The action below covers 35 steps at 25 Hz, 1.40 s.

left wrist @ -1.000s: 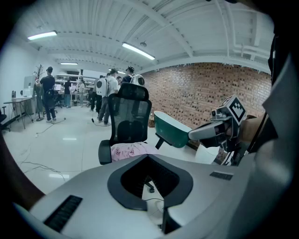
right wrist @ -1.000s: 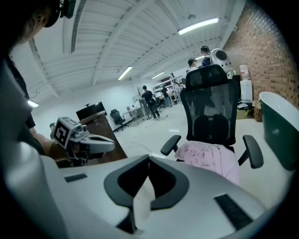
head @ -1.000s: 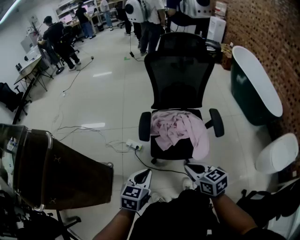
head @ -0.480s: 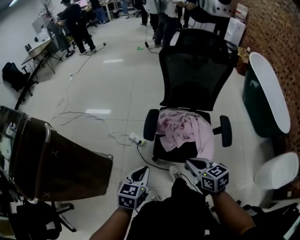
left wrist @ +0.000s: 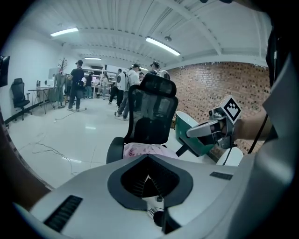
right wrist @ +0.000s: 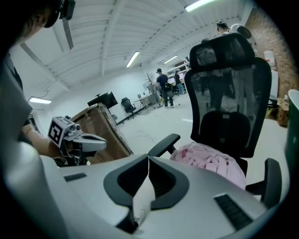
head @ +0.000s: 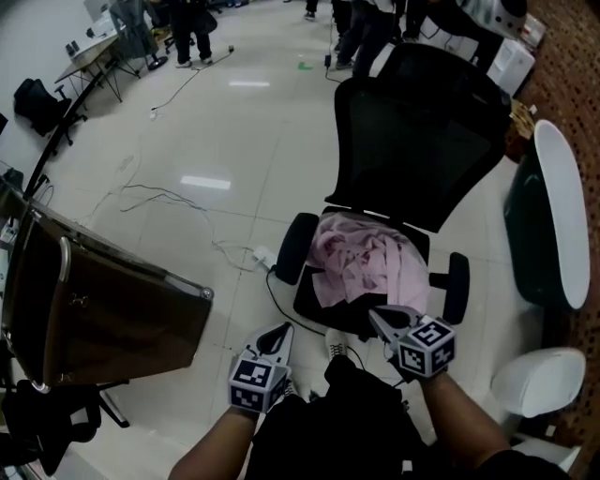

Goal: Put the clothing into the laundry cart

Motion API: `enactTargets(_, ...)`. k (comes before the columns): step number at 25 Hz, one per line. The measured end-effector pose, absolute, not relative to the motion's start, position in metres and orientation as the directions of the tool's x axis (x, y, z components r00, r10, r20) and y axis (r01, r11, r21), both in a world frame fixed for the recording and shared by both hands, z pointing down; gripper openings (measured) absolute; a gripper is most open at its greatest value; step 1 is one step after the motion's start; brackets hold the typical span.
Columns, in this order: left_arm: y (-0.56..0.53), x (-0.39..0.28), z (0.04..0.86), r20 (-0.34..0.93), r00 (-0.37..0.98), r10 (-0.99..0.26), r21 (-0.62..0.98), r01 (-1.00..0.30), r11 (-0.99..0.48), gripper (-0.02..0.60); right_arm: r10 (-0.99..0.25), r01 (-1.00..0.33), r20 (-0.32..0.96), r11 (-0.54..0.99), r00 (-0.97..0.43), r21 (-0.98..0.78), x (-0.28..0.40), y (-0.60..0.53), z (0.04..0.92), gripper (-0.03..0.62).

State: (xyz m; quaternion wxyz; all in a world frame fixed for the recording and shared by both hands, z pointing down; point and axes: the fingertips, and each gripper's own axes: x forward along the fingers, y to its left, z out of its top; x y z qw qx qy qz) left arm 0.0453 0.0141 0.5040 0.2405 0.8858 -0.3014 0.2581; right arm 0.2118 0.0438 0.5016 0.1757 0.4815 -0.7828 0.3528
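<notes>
A crumpled pink garment (head: 366, 267) lies on the seat of a black mesh office chair (head: 422, 141), ahead of me. It shows too in the left gripper view (left wrist: 145, 150) and the right gripper view (right wrist: 210, 161). The brown laundry cart (head: 103, 309) stands on the floor to my left. My left gripper (head: 283, 330) is shut and holds nothing, above the floor short of the seat. My right gripper (head: 378, 317) is also shut and holds nothing, its tip at the seat's front edge just below the garment.
A green and white bathtub (head: 548, 216) lies along the brick wall at right, with a white basin (head: 530, 384) nearer me. A power strip and cables (head: 262, 255) trail on the tiles left of the chair. People (head: 197, 19) stand at desks far back.
I have come closer to the chair. Both grippers are nearer the seat, and the right tip now reaches its front edge. The jaws stay shut.
</notes>
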Motion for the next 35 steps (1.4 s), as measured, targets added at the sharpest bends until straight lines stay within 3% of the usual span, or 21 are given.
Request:
enactTargets(17,-0.035,0.104,0.557,0.646,0.609,-0.460,0.278,-0.749,-0.601,0.000,-0.518,-0.820,0.636,0.393,-0.572,-0.417,0.251,-0.036,0.571,0.031)
enactTargets(21,-0.046,0.109,0.570,0.661,0.588,-0.465,0.283,-0.770,-0.572,0.000,-0.505,-0.815,0.642,0.403,-0.577,-0.417,0.255,-0.053,0.586,0.061)
enactTargets(25,-0.060,0.111,0.586,0.674,0.566,-0.475,0.284,-0.792,-0.541,0.000,-0.487,-0.821,0.670,0.429,-0.561,-0.376,0.258,-0.073,0.608,0.176)
enactTargets(27,-0.067,0.112,0.592,0.675,0.559,-0.482,0.289,-0.801,-0.524,0.000,-0.467,-0.826,0.704,0.464,-0.535,-0.319,0.258,-0.086,0.627,0.344)
enactTargets(35,-0.087,0.119,0.629,0.702,0.525,-0.480,0.299,-0.830,-0.471,0.000,-0.450,-0.846,0.766,0.485,-0.460,-0.223,0.266,-0.150,0.694,0.348)
